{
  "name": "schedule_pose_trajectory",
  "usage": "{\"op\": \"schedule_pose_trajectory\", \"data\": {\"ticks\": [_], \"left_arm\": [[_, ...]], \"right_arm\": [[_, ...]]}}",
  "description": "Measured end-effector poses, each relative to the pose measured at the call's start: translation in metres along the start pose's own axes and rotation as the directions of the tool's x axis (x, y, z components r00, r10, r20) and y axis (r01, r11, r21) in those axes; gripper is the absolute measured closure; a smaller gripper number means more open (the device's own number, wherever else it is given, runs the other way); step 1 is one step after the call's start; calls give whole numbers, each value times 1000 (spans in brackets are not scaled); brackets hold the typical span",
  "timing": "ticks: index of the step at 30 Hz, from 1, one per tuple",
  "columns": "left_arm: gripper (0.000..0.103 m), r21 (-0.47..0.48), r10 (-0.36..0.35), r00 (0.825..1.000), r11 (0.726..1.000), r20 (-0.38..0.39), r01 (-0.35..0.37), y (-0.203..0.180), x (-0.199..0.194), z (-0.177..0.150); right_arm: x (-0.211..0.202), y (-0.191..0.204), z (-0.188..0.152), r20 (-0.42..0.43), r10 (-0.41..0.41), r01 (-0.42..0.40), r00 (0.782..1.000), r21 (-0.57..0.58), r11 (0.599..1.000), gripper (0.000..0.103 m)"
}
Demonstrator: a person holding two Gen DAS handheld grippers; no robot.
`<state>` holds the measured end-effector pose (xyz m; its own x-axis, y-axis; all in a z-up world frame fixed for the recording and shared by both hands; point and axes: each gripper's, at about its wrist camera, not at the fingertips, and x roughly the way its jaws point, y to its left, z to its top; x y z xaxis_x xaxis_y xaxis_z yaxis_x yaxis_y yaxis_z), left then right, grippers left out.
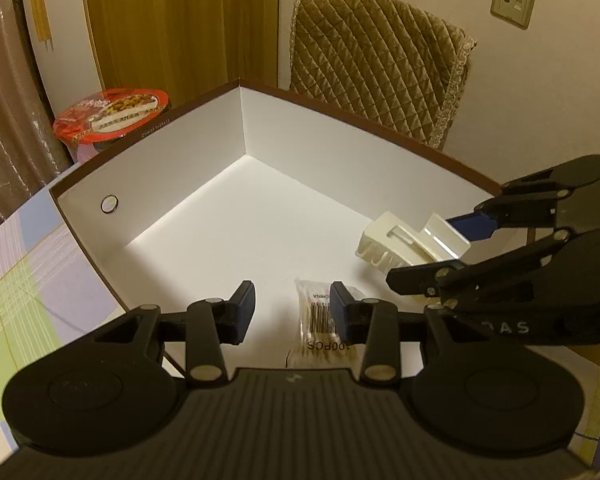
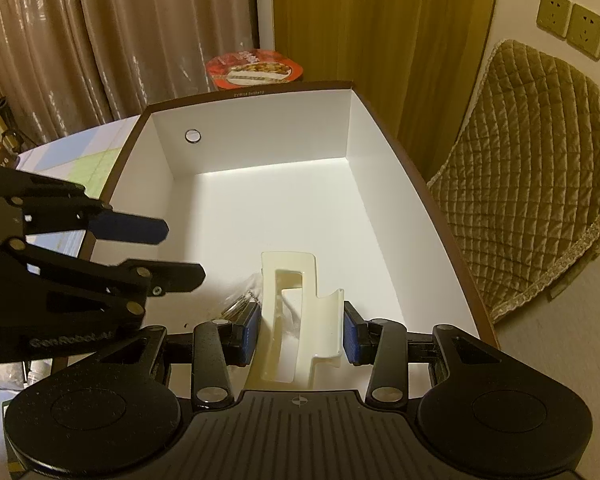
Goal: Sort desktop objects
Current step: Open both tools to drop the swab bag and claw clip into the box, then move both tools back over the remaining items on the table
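A white box with a brown rim [image 1: 240,136] stands on the table; it also shows in the right wrist view [image 2: 260,120]. A cream plastic holder [image 2: 288,312] lies on the box floor between my right gripper's [image 2: 298,330] open pads, with a gap on each side. It shows in the left wrist view [image 1: 404,244] too. A clear packet of cotton swabs [image 1: 318,320] lies on the box floor under my open left gripper [image 1: 292,312], beside its right pad. The packet's end peeks out left of the holder in the right wrist view [image 2: 240,300]. The right gripper [image 1: 440,248] reaches in from the right.
A red instant-noodle bowl [image 1: 112,118] stands behind the box. A quilted chair back [image 1: 376,68] is beyond the box's far side. A checked tablecloth [image 1: 24,280] covers the table left of the box. Curtains [image 2: 80,40] hang behind.
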<state>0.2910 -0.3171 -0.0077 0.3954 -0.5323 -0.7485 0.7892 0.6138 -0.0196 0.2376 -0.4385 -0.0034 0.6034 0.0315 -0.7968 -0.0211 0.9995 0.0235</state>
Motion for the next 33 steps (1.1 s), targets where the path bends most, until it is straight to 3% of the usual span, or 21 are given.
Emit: {"op": "schedule_pose_trajectory", "data": {"ticks": [12, 19, 33], "left_arm": [[67, 17, 52, 998, 998, 41, -53, 6, -17, 3], [67, 20, 110, 991, 994, 76, -112, 12, -28, 2], [67, -38, 133, 987, 991, 89, -130, 27, -45, -4]], "right_arm": [[12, 10, 3, -36, -15, 12, 999, -82, 997, 62], [16, 14, 2, -29, -21, 17, 999, -117, 993, 61], [0, 18, 2, 22, -11, 14, 1000, -118, 993, 61]]}}
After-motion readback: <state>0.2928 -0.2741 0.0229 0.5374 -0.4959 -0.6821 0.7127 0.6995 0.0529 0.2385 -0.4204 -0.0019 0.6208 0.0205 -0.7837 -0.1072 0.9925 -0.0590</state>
